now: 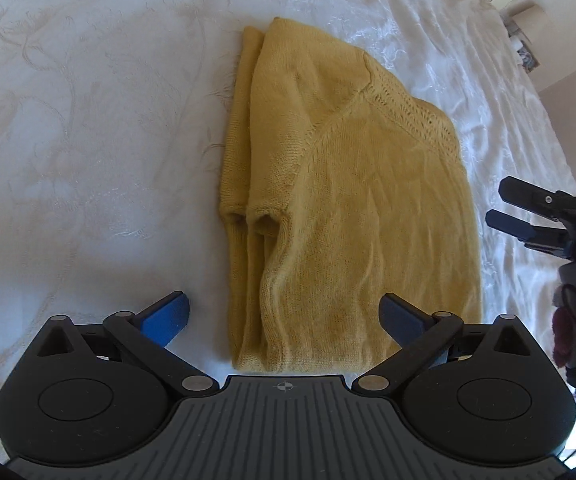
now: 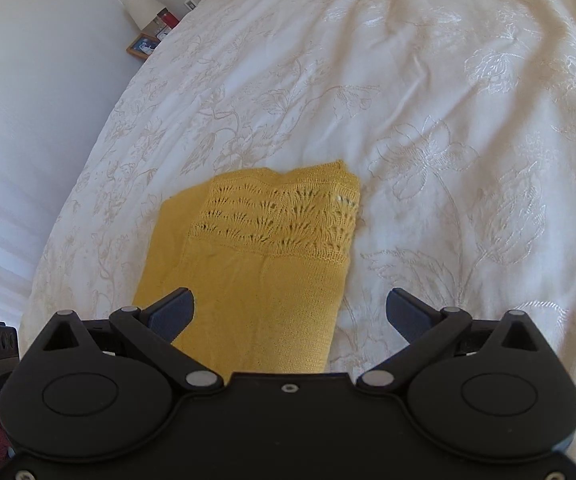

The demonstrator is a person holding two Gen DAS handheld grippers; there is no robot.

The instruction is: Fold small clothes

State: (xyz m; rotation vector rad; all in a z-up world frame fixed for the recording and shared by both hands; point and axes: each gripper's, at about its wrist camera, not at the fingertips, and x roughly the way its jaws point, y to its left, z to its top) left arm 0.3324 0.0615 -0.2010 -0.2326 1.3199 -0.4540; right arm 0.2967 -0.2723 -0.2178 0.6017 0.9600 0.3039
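A yellow knitted sweater (image 1: pixel 328 184) lies folded lengthwise on the white embroidered bedspread (image 1: pixel 87 140), sleeves tucked along its left side. My left gripper (image 1: pixel 283 316) is open and empty, just above the sweater's near hem. My right gripper (image 2: pixel 288 312) is open and empty, over the sweater's (image 2: pixel 263 256) lace-patterned end. The right gripper also shows in the left wrist view (image 1: pixel 506 204), beside the sweater's right edge, jaws apart.
The bedspread (image 2: pixel 448 120) stretches far on all sides. A lamp (image 2: pixel 143 10) and a framed picture (image 2: pixel 142 45) stand on a bedside table beyond the bed's edge. Dark red fabric (image 1: pixel 572 328) shows at the right edge.
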